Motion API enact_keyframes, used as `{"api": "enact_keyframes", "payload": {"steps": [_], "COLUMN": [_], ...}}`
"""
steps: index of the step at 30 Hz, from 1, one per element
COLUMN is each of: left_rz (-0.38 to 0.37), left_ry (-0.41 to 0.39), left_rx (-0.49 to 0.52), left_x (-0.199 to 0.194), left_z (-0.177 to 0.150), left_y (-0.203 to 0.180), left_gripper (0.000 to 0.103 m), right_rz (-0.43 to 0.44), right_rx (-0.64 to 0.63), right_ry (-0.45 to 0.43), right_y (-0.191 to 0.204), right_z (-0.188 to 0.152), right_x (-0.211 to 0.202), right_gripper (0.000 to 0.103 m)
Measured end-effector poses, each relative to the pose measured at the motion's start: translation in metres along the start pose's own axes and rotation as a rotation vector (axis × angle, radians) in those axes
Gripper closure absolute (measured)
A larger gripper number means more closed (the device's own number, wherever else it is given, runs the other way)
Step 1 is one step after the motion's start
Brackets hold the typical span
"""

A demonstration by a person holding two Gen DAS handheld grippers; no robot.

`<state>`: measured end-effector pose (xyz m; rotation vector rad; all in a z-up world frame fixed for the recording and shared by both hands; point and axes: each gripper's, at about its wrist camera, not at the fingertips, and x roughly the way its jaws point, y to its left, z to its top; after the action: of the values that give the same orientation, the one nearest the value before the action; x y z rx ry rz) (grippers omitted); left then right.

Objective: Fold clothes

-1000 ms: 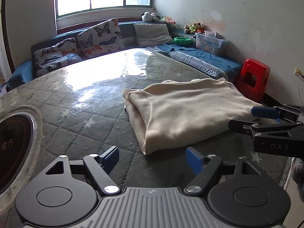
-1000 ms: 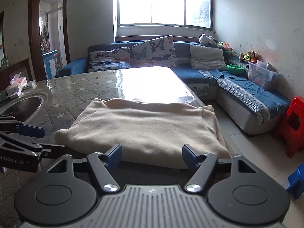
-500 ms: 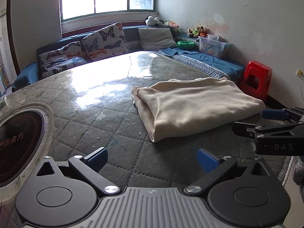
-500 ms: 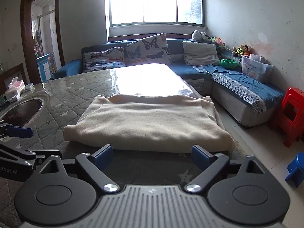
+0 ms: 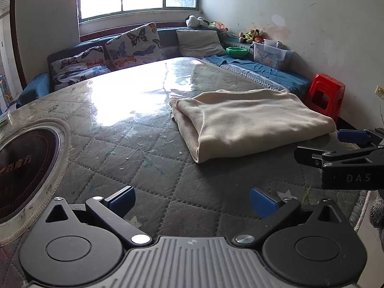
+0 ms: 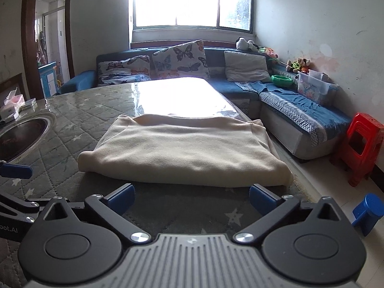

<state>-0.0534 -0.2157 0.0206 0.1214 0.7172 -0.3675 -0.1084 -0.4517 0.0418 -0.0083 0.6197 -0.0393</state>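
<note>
One cream-coloured folded fleece garment (image 6: pixel 184 153) lies flat on the grey-green quilted table top under clear plastic (image 5: pixel 134 148), near the table's right-hand edge. Its folded edge faces the right wrist camera; in the left wrist view (image 5: pixel 249 122) it sits ahead and to the right, with layered edges showing at its left end.

Two hand-held grippers, both black with blue pads. The left gripper (image 5: pixel 190 202) hovers over bare quilting, jaws spread wide, nothing between them; they have just been opening. The right gripper (image 6: pixel 190 198) sits just short of the garment's near fold, jaws likewise spread wide and just opened, pads clear of the cloth. Each gripper shows at the edge of the other's view.

One round dark inset disc with a pale rim (image 5: pixel 26 168) is set into the table at the left.

Beyond the table: one blue corner sofa (image 6: pixel 295 110), two butterfly-print cushions (image 6: pixel 180 60), one plain grey cushion (image 6: pixel 247 66). One green bowl (image 6: pixel 282 79) and one clear plastic storage box (image 6: pixel 313 87) rest on the sofa's right arm of seating. One red plastic stool (image 6: pixel 360 146) stands on the floor by the wall; one blue plastic object (image 6: pixel 367 210) lies nearer, only partly visible. One black-and-white plush toy (image 6: pixel 244 43) sits on the sofa back; other soft toys are too small to count.
</note>
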Motion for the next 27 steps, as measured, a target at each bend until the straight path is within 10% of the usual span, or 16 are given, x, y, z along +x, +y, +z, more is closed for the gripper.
{"api": "enact_keyframes", "payload": {"steps": [27], "left_rz": [0.015], "left_ry": [0.004], "left_rx": [0.010], "left_x": [-0.011], "left_z": [-0.008], "left_y": [-0.013], "left_gripper": [0.000], "right_rz": [-0.010], "right_rx": [0.000], "right_ry": [-0.002], "right_y": [0.002], "right_z": [-0.008], "right_x": [-0.006], "right_gripper": [0.000]}}
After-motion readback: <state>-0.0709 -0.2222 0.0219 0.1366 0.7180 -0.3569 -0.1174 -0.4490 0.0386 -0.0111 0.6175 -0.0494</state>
